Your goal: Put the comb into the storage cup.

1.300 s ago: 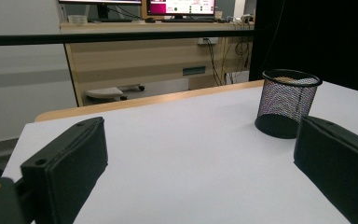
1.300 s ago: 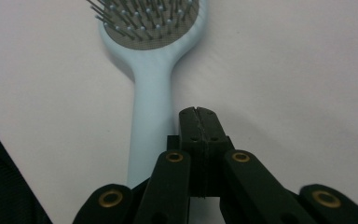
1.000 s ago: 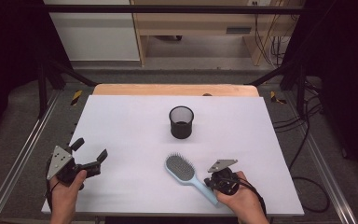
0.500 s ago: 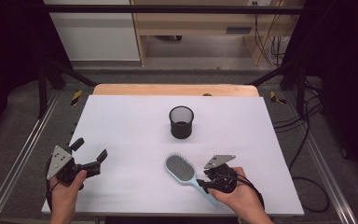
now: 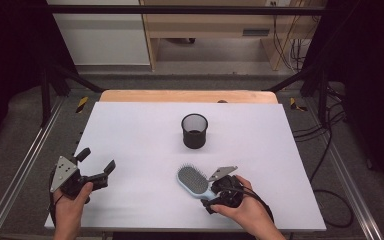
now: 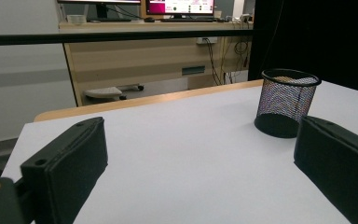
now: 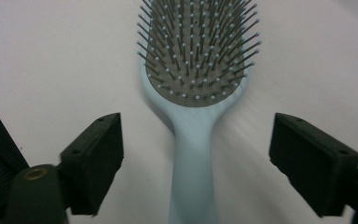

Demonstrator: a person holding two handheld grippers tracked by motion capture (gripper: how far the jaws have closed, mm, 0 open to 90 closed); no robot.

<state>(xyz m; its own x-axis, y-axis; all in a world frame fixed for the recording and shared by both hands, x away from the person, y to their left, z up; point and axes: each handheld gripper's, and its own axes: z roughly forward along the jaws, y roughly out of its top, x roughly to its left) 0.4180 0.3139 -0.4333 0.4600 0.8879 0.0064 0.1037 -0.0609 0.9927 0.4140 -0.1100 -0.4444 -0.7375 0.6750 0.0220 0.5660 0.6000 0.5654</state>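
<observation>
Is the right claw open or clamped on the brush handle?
Open. The right claw has just been opening; its pads stand clear either side of the light-blue plastic hairbrush handle.

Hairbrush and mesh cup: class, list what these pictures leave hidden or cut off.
- Hairbrush: in the right gripper view the top edge cuts its head and the bottom edge its handle end.
- Hairbrush handle, high view: its end lies under the right gripper.
- Mesh cup: the left gripper view shows only its outside wall; in the high view its inside is too dark to judge.

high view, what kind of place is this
Probably a lab or office workspace set up for recording: a white-topped table inside a black metal frame, loose cables on the floor, and computer monitors on a wooden desk behind.
</observation>
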